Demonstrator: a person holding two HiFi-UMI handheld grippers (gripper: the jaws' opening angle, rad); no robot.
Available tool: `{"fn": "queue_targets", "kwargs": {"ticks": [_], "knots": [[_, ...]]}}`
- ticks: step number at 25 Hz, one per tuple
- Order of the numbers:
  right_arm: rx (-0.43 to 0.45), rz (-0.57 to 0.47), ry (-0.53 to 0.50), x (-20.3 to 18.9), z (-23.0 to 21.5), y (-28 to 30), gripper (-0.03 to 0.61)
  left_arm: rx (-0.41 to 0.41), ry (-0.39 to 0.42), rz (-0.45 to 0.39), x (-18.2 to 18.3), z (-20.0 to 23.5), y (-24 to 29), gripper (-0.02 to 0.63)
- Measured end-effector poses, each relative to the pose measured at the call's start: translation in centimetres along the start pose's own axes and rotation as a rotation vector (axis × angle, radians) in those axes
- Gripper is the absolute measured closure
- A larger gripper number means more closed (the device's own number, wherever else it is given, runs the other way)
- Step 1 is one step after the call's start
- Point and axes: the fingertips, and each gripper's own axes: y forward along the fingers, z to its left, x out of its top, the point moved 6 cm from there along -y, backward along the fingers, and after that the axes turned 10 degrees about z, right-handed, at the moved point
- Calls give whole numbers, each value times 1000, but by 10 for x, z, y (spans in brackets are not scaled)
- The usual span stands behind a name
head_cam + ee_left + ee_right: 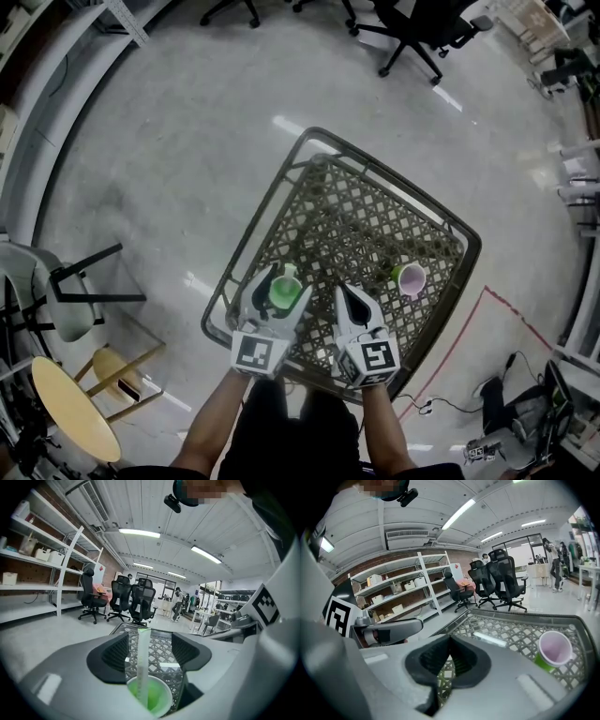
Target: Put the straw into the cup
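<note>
The straw (142, 663) stands roughly upright in the green cup (157, 702) near the table's (366, 216) near edge. It rises straight between the left gripper's (150, 649) wide-open jaws, and neither pad touches it. The right gripper (449, 660), just beside, is closed and empty. There are one straw and two cups; the second cup (554, 648) sits by the right edge.

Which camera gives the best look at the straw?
The left gripper view: the straw stands upright in the green cup, between the open jaws of the left gripper, touching neither pad. The head view shows it only as a pale sliver over the cup. The right gripper view misses it.
</note>
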Motion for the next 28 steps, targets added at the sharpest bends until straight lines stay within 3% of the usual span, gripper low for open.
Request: {"fn": "queue_targets", "kwargs": {"ticks": [13,28], "knots": [[-15,-57,-28,26,13,-36,575,58,91,16,25,-5,-33,495],[-26,-157,-78,69,44,-103,575,65,161,-24,74,-39,-91,606]]}}
